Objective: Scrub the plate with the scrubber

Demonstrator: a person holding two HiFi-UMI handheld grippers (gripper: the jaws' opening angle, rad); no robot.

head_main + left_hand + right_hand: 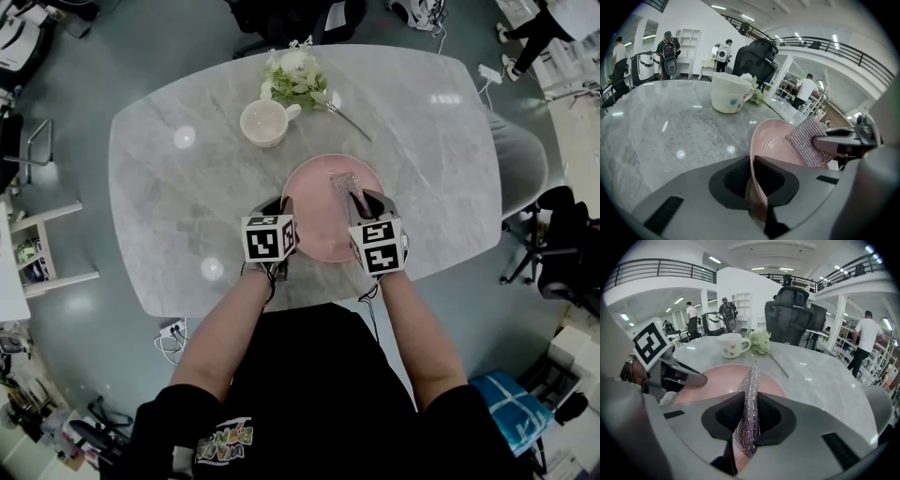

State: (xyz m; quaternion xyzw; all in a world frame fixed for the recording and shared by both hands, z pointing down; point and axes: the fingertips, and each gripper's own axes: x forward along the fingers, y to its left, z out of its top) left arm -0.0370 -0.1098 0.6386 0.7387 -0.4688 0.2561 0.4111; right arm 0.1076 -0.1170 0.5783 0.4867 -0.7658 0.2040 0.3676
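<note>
the jaws of the left gripper point(752, 180) are closed on the near left rim of the pink plate point(774, 138), and the thin edge is pinched between the two dark pads. the jaws of the right gripper point(748, 418) are clamped on the silver mesh scrubber point(750, 390). it stands on edge between them and reaches forward over the right half of the plate. i cannot tell if its far end touches the plate or is just above it. the two grippers are side by side, with the plate between them and just ahead.

there is one plate and one scrubber. well ahead of the jaws, beyond the plate, stands one cream cup point(264, 122) with a handle. just behind it lies one bunch of white flowers point(298, 73), with its stem pointing out to the right.

everything is on an oval grey marble table point(169, 197) with bright reflections of lamps. around it is a grey floor point(84, 103), and a black office chair point(790, 308) stands at the far side. the room is big and white, with a railed balcony point(661, 267), and several people point(868, 333) stand in it.
</note>
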